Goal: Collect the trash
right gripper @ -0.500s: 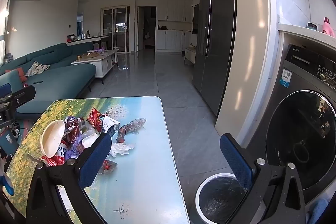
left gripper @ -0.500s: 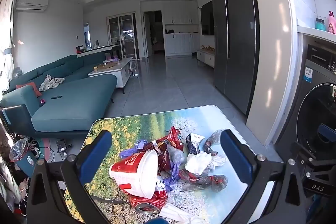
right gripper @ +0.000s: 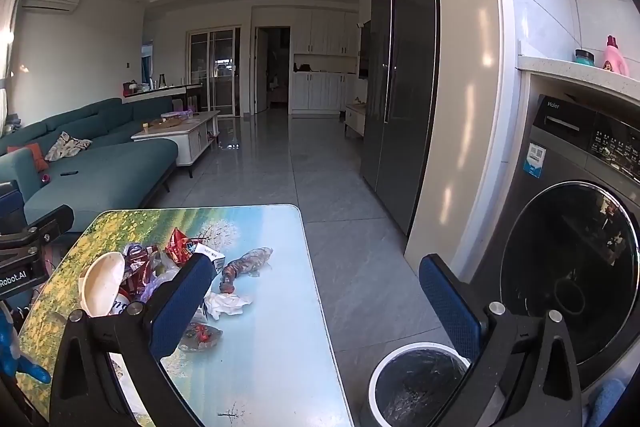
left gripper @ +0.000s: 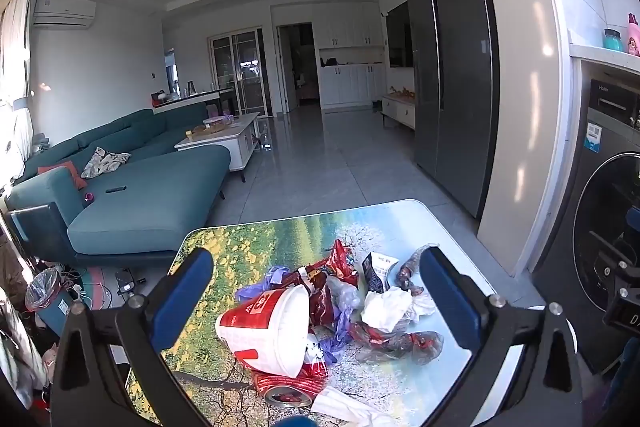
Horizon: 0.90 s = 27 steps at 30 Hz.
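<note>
A: Status?
B: Nothing collected yet. Trash pile (left gripper: 332, 307) all sits on the table (left gripper: 240, 247); bin (right gripper: 416, 383) beside it (looks empty). My left gripper (left gripper: 316, 291) and right gripper (right gripper: 316, 291) both gape wide, holding nothing

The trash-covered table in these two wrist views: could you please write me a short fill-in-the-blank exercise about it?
1. The red and white paper cup lies on its ____.
2. The white-rimmed, dark-lined trash bin stands on the ____, beside the table.
3. The left gripper and right gripper both hold ____.
4. The crumpled tissue is ____ in colour.

Missing words: side; floor; nothing; white
</note>
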Tool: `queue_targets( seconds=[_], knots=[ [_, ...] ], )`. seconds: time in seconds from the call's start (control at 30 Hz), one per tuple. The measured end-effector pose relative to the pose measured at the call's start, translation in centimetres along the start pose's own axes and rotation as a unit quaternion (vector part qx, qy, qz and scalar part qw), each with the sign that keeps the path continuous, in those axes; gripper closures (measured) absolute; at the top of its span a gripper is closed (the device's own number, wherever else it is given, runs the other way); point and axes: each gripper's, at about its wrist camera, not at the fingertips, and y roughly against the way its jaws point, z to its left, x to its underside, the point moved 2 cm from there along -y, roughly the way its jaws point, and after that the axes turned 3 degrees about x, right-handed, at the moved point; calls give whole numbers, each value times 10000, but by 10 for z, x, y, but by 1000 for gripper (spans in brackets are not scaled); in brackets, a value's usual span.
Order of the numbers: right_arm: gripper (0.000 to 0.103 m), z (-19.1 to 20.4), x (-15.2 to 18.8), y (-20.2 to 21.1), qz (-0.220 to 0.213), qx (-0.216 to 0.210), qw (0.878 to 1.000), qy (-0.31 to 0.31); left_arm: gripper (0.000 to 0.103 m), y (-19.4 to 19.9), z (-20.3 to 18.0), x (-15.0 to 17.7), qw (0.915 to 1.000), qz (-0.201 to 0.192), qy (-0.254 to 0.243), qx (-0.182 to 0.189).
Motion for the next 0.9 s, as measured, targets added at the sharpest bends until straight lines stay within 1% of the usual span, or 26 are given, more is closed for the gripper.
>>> queue_targets(
  seconds=[0.37,0.5,0.67,0.77,0.9],
  knots=[
    [0,2,-11,11,-169,29,9998,-64,0,0,1,0,10000,44,50,-27],
    [0,1,-16,14,-257,22,9996,-79,0,4,0,-2,9999,-92,106,41],
    [0,-2,-19,17,-339,31,9994,-112,0,10,1,-2,9985,-340,368,232],
    [0,-2,-17,20,-373,16,9992,-175,0,11,0,-5,9982,-406,401,189],
    [0,-5,-15,21,-374,37,9990,-225,0,10,2,-6,9982,-374,440,143]
  ],
)
